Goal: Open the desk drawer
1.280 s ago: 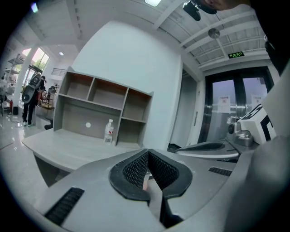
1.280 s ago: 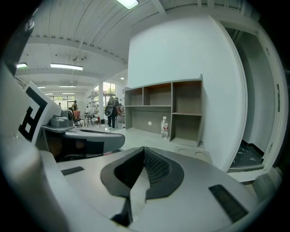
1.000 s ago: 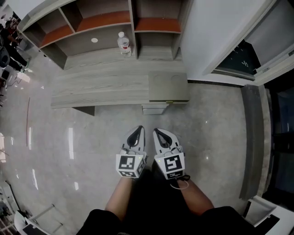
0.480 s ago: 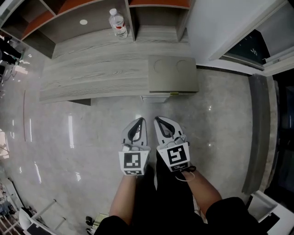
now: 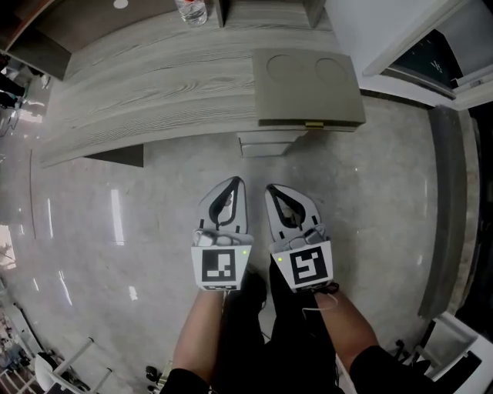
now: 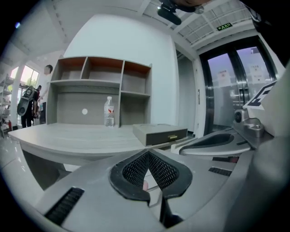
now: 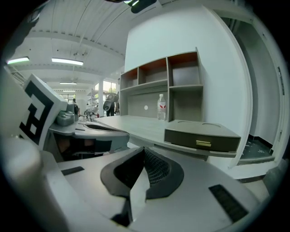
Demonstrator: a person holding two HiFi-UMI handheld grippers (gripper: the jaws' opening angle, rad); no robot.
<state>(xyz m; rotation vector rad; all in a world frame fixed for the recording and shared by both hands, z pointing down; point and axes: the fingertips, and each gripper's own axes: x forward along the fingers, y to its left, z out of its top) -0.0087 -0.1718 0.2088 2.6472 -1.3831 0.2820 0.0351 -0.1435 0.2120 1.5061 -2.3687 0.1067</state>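
At the bottom of the head view I see my two bare forearms [image 5: 204, 331], each carrying a grey two-jaw gripper topped by a black-and-white marker cube. The left gripper [image 5: 235, 181] sits just left of centre and the right gripper [image 5: 271, 188] just beside it, both pointing up the frame. In each gripper's own view the ribbed black pads meet at the tips, so both pairs of jaws are together with nothing between them. Beneath them lies the glossy grey stone floor [image 5: 115, 231]. Further up the frame runs the long pale wood-grain desk [image 5: 154, 92], with a small white cabinet [image 5: 266, 144] tucked under its edge. The task's thing, the flat olive-grey desk drawer with a brass pull [image 5: 310, 124], sits on the desk's right end at upper centre-right, its front flush, well apart from both grippers. Beyond it, at the top edge, stands a clear plastic water bottle [image 5: 191, 9], upright before the open grey-and-orange shelf unit [image 6: 99, 84].
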